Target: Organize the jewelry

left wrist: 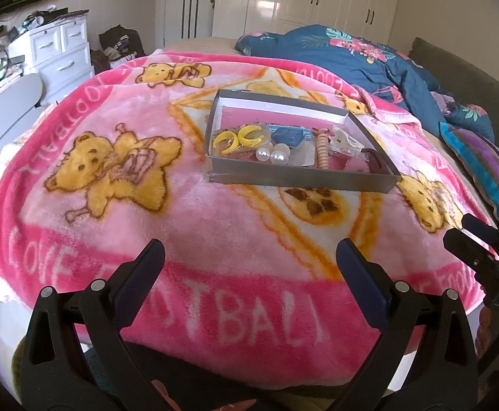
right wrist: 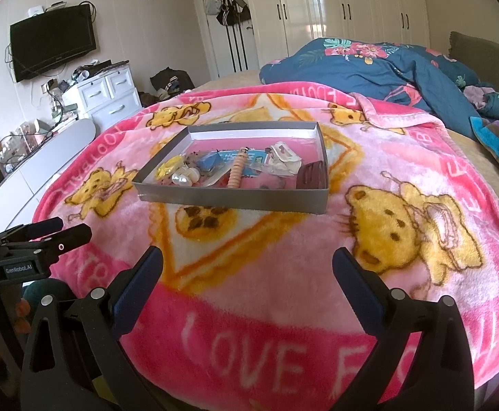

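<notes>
While both pairs of tongs hang near, over the pink blanket point(left wrist: 215, 239), the left tongs point(left wrist: 249, 257) and right tongs point(right wrist: 247, 260) stand apart and hold nothing. Farther off, mid-bed, sits the grey tray point(left wrist: 297, 179) with the jewelry heaped along its near side: yellow hoops point(left wrist: 239, 138) at left, two pearls point(left wrist: 271, 154) beside them, a beaded string point(left wrist: 321, 149), a dark clip point(right wrist: 311, 175) at right. This fits sorting either about to start or just finished; I cannot tell which.
</notes>
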`<state>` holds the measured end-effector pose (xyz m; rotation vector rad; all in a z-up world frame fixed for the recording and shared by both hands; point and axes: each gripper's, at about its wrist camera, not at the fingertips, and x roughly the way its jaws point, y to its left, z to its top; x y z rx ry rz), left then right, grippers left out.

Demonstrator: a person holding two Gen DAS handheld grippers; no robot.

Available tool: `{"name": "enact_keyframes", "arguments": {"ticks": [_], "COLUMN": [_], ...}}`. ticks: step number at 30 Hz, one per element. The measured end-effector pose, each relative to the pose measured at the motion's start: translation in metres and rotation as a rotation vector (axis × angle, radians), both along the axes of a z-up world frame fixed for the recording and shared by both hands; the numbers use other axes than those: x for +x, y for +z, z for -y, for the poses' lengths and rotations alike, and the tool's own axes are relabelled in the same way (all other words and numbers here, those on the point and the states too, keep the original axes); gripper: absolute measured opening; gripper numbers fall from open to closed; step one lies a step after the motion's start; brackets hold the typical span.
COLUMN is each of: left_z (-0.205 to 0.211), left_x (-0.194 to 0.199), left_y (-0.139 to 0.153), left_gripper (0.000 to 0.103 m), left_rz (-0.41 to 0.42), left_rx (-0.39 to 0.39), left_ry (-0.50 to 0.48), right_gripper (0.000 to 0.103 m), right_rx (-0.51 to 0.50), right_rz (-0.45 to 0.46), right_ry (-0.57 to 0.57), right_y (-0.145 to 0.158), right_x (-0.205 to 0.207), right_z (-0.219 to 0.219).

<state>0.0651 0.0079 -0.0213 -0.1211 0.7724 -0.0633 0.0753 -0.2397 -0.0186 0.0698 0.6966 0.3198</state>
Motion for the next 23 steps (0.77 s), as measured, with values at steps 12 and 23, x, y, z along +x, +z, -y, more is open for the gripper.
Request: {"name": "enact_keyframes", "arguments": {"ticks": [12, 23], "left_z": [-0.041, -0.178], "left_x": [0.018, 0.147], "left_y": [-0.009, -0.032], "left_gripper": [0.094, 0.094], "left_rz": [-0.070, -0.171], "left_rx": [0.003, 0.118], "left_ry": [0.120, 0.437], "right_gripper": [0.099, 0.099], "right_rx": [0.000, -0.092], "right_rz": [-0.039, -0.206], "right_ry": [-0.117, -0.596], "right_y": [-0.006, -0.060], "right_x": [0.021, 0.153], "right_z": [0.031, 0.193]}}
